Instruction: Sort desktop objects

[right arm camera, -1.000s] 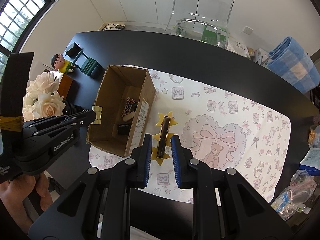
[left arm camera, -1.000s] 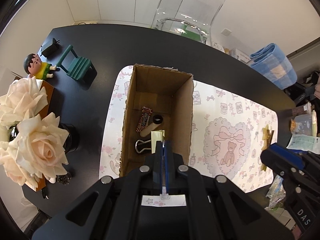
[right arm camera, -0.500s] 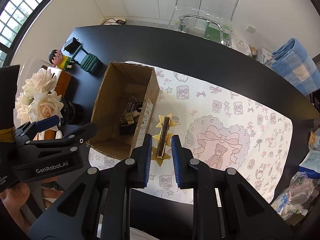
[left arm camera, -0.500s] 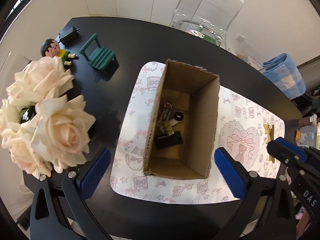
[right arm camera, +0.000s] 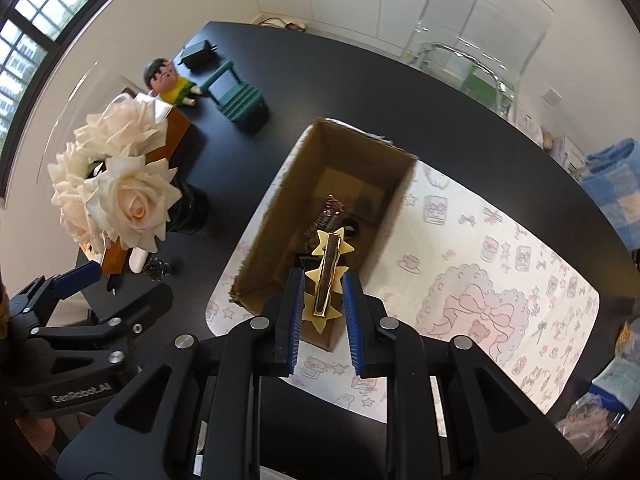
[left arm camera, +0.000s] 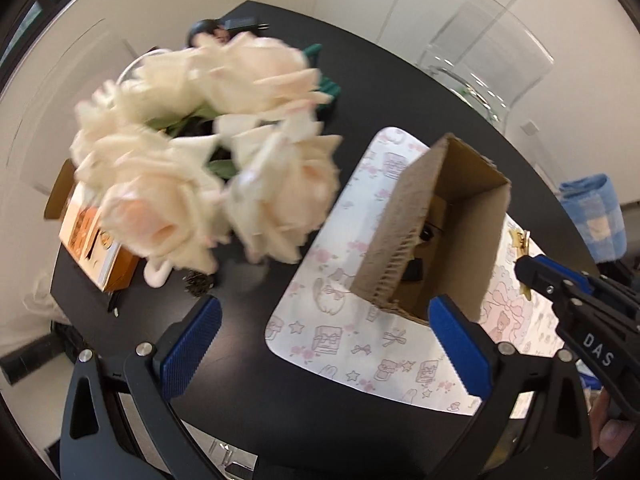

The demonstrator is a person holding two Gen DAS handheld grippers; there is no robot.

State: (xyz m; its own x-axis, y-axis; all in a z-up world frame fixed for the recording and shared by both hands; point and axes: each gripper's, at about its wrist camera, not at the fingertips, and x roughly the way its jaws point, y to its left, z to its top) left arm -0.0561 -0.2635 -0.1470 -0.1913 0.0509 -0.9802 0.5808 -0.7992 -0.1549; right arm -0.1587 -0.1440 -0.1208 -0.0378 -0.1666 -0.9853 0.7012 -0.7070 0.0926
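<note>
An open cardboard box (right arm camera: 392, 184) (left arm camera: 404, 220) stands on a patterned mat (right arm camera: 520, 272) (left arm camera: 352, 344). Small items lie inside it, among them a dark wrapper (right arm camera: 330, 212) and a black ring (right arm camera: 352, 229). My right gripper (right arm camera: 323, 300) is shut on a gold star hair clip (right arm camera: 327, 276) and holds it over the box's near end. The clip also shows in the left wrist view (left arm camera: 519, 237). My left gripper (left arm camera: 324, 344) is open and empty, low at the left of the box, above the dark table and the mat's corner.
Cream roses (right arm camera: 120, 196) (left arm camera: 208, 168) stand left of the box beside an orange box (left arm camera: 96, 248). A doll (right arm camera: 168, 84), a small green chair (right arm camera: 238, 100) and a black adapter (right arm camera: 198, 55) lie further back. A clear chair (right arm camera: 480, 20) stands behind the black table (right arm camera: 360, 92).
My left gripper opened, dropped a binder clip into the box, and swung left and back toward the roses. My right gripper carried the star clip from the mat to above the box.
</note>
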